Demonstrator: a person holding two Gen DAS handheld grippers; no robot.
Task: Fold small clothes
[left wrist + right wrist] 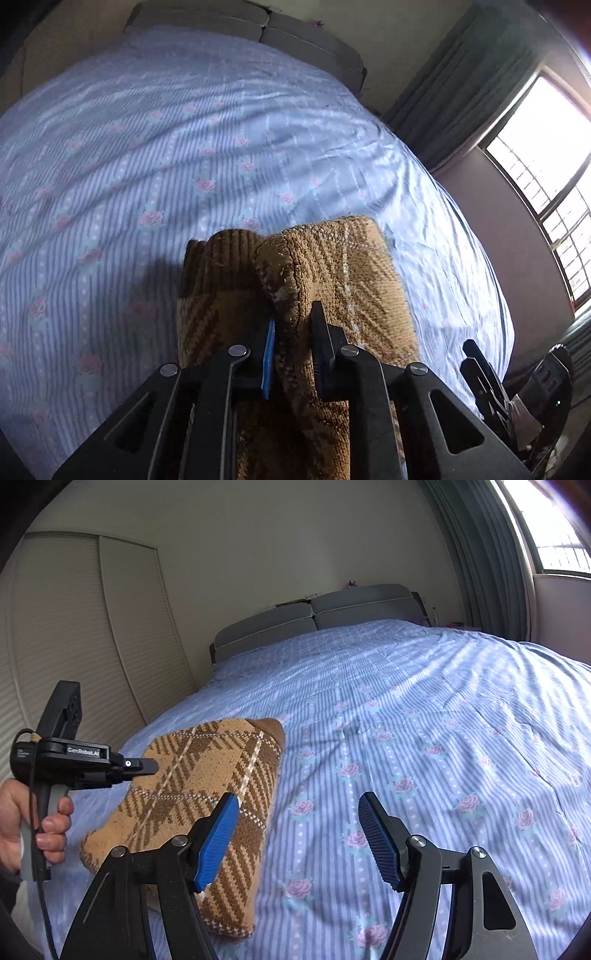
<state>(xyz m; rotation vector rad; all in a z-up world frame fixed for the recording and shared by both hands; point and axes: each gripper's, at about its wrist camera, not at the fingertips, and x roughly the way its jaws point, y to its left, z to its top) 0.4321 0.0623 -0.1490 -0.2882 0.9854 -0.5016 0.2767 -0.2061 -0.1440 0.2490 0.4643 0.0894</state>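
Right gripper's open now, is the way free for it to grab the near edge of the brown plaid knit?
Probably yes. The right gripper is open, and the plaid knit lies on the bedsheet just beside its left finger. The left gripper pinches a different part.

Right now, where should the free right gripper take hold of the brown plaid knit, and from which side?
I would take the near right edge of the brown plaid knit, coming from its right over the bedsheet. The left gripper already pinches its other side, and the open right gripper hangs beside that edge, which looks thick.
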